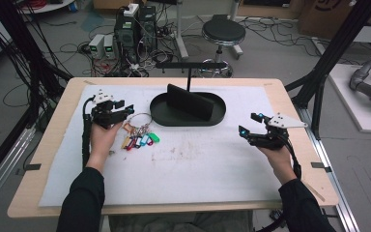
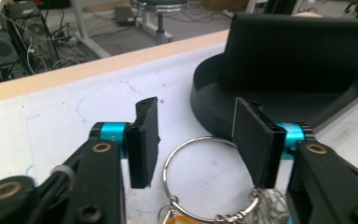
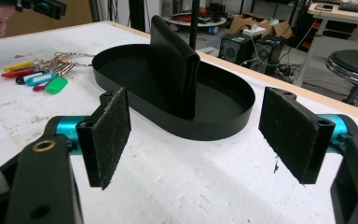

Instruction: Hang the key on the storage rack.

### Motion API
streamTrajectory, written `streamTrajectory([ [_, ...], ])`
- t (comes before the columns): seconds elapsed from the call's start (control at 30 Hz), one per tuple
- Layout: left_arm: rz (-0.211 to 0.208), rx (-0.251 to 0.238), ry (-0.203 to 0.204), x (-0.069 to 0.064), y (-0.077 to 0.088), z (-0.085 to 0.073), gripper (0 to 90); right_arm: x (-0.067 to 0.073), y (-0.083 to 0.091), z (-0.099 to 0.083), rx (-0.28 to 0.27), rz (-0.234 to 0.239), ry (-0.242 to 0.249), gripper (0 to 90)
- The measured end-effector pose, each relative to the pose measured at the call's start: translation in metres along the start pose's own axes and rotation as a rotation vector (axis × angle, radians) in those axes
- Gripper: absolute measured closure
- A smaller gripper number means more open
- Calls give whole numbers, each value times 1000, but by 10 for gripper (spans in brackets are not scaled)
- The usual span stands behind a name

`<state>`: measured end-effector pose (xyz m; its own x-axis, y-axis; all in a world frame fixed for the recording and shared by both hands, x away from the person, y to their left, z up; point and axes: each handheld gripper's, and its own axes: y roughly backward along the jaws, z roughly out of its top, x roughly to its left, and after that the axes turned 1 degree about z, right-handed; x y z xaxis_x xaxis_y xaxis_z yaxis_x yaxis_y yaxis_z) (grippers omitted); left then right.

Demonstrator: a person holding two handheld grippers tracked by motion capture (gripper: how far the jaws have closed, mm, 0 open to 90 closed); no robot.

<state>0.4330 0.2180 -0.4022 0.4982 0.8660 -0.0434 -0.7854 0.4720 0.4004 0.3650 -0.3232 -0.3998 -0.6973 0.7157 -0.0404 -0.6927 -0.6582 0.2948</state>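
A bunch of keys with coloured tags (image 1: pixel 140 137) lies on the white mat, its big metal ring (image 1: pixel 139 118) toward the black tray. My left gripper (image 1: pixel 126 110) is open just above that ring; in the left gripper view the ring (image 2: pixel 193 179) lies on the mat between and below the two pads (image 2: pixel 145 140). My right gripper (image 1: pixel 251 124) is open over the mat at the right, with nothing between its pads (image 3: pixel 109 133). It faces the black oval tray (image 3: pixel 214 128), and the key tags (image 3: pixel 46 77) lie beyond at the left.
The black oval tray (image 1: pixel 162 116) stands at the mat's far middle with an upright black slab (image 1: pixel 188 102) in it and a T-shaped stand (image 1: pixel 189 67) behind. The white mat (image 1: pixel 198 169) covers most of the wooden table (image 1: pixel 58 121). A stool and computers stand beyond the table.
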Motion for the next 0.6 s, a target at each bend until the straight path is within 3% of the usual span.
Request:
streamTrajectory([
  [0.13, 12, 29, 12, 4, -10, -3, 573, -1, 0, 0, -2, -1, 2, 252],
  [0.47, 59, 153, 36, 10, -30, -16, 638, -1, -1, -1, 1, 9, 3, 253],
  [0.6, 55, 196, 46, 11, -35, -20, 639, -1, -1, -1, 2, 10, 3, 253],
])
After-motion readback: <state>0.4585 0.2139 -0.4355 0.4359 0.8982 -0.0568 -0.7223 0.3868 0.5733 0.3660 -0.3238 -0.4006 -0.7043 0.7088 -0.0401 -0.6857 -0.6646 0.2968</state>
